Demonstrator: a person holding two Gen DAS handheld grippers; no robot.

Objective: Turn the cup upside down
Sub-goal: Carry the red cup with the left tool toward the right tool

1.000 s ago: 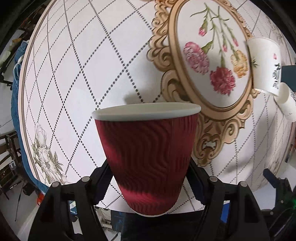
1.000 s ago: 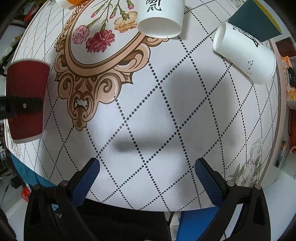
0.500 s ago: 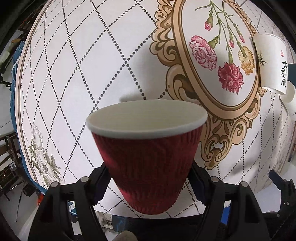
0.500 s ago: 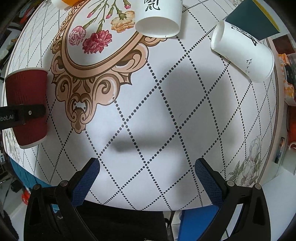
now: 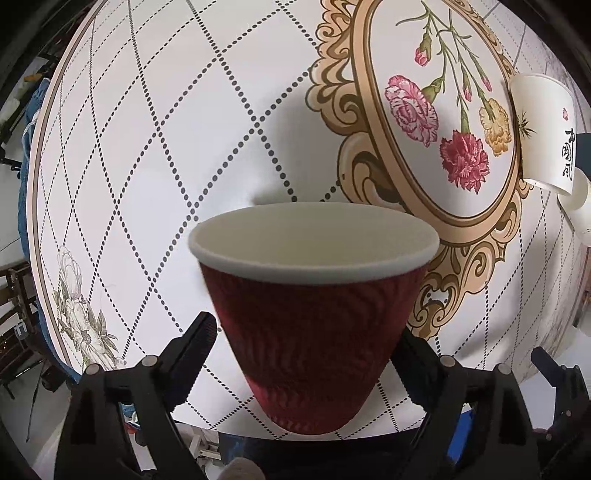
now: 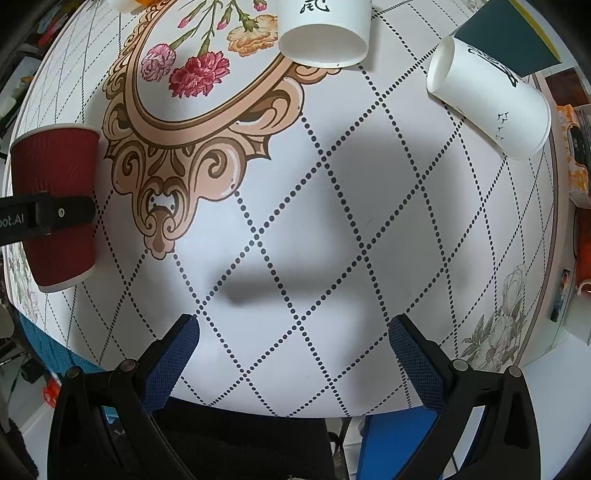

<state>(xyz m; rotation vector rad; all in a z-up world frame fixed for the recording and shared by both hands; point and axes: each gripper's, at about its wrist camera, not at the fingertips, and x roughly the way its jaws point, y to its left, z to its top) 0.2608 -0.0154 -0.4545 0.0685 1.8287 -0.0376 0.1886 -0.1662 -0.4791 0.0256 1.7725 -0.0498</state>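
While the left gripper (image 5: 306,354) fingers clamp the red cup (image 5: 310,310) low on its ribbed wall, cup sits centre frame, rim tipped toward camera, above the surface (image 5: 147,147). Right gripper (image 6: 293,343) fingers spread wide, holding nothing; two white cups (image 6: 325,33) upper right.

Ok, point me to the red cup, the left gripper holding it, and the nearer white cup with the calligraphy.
red cup (image 5: 306,325), left wrist view, ribbed side wall.
left gripper (image 5: 306,354), left wrist view, midway between the fingertips, shut on the cup.
white calligraphy cup (image 6: 325,22), right wrist view, side wall.
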